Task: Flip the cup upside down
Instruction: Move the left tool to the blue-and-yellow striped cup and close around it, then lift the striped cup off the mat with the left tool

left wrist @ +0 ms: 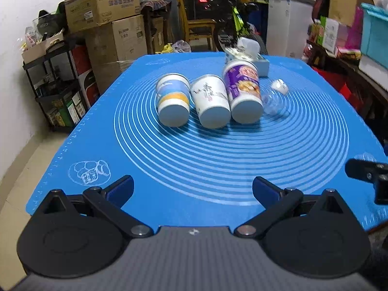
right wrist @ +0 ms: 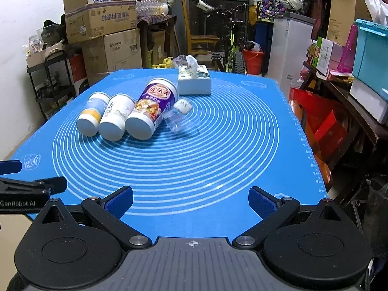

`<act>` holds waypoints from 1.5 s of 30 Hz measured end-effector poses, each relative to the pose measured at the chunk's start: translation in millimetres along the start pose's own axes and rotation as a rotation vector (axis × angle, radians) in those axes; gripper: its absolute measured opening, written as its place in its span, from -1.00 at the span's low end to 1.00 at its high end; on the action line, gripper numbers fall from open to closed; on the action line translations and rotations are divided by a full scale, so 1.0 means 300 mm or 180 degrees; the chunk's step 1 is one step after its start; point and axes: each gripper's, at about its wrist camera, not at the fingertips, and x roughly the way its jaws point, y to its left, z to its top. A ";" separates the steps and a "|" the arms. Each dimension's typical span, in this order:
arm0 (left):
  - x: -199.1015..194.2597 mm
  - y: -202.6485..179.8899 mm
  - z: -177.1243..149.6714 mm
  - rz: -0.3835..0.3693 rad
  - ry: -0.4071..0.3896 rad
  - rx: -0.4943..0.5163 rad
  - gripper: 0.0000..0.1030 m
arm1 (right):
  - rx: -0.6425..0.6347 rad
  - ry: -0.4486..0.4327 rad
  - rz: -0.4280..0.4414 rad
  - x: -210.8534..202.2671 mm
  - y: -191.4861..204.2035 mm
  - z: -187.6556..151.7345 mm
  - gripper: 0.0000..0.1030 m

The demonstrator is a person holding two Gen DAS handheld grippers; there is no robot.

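Note:
Three paper cups lie on their sides on the blue mat (left wrist: 194, 165), bases toward me: a blue-and-yellow cup (left wrist: 172, 99), a white cup with ink drawing (left wrist: 211, 101) and a purple cup (left wrist: 243, 91). A clear plastic cup (left wrist: 275, 97) lies on its side right of the purple one. In the right wrist view they are the blue-and-yellow cup (right wrist: 92, 114), the white cup (right wrist: 116, 117), the purple cup (right wrist: 151, 111) and the clear cup (right wrist: 180, 116). My left gripper (left wrist: 192, 190) and right gripper (right wrist: 191, 200) are open and empty near the mat's front edge.
A tissue box (right wrist: 194, 80) stands on the mat behind the cups. The right gripper's side shows at the right edge of the left wrist view (left wrist: 368, 172). Cardboard boxes (right wrist: 101, 21), a black shelf (right wrist: 48, 82), a bicycle and a cluttered table (right wrist: 351, 92) surround the mat.

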 end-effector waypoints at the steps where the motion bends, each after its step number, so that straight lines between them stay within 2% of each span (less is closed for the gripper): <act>1: 0.015 0.010 0.007 -0.0008 -0.0006 -0.0045 0.99 | -0.0014 -0.0022 -0.0010 0.007 0.001 0.009 0.96; 5: 0.075 0.048 0.038 -0.0029 -0.0040 -0.0098 0.99 | -0.0077 -0.0136 -0.0066 0.042 0.002 0.053 0.96; 17: 0.288 0.127 0.173 0.0251 -0.0251 -0.0099 0.99 | -0.0017 -0.0129 -0.0081 0.209 0.001 0.140 0.96; 25: 0.409 0.148 0.243 0.0175 -0.0245 -0.0071 0.99 | 0.0119 -0.0029 -0.0063 0.274 -0.028 0.127 0.96; 29: 0.469 0.148 0.251 0.0125 -0.0140 -0.0039 0.97 | 0.0135 -0.0022 -0.0081 0.283 -0.032 0.123 0.96; 31: 0.483 0.150 0.250 0.0078 -0.0114 -0.0052 0.88 | 0.0135 -0.0025 -0.0090 0.283 -0.033 0.122 0.96; 32: 0.486 0.153 0.250 0.0040 -0.0105 -0.0071 0.68 | 0.0134 -0.0025 -0.0093 0.283 -0.033 0.121 0.96; 34: 0.493 0.167 0.254 -0.0098 -0.0059 -0.0163 0.46 | 0.0135 -0.0024 -0.0097 0.280 -0.032 0.121 0.96; 35: 0.494 0.172 0.253 -0.0128 -0.0044 -0.0188 0.13 | 0.0137 -0.0023 -0.0099 0.279 -0.033 0.122 0.96; 40: 0.458 0.165 0.240 -0.0101 -0.0091 -0.0040 0.13 | 0.0139 -0.0033 -0.0097 0.271 -0.032 0.122 0.96; 45: 0.337 0.169 0.210 -0.0093 -0.0186 -0.0060 0.13 | 0.0141 -0.0063 -0.0097 0.239 -0.037 0.119 0.96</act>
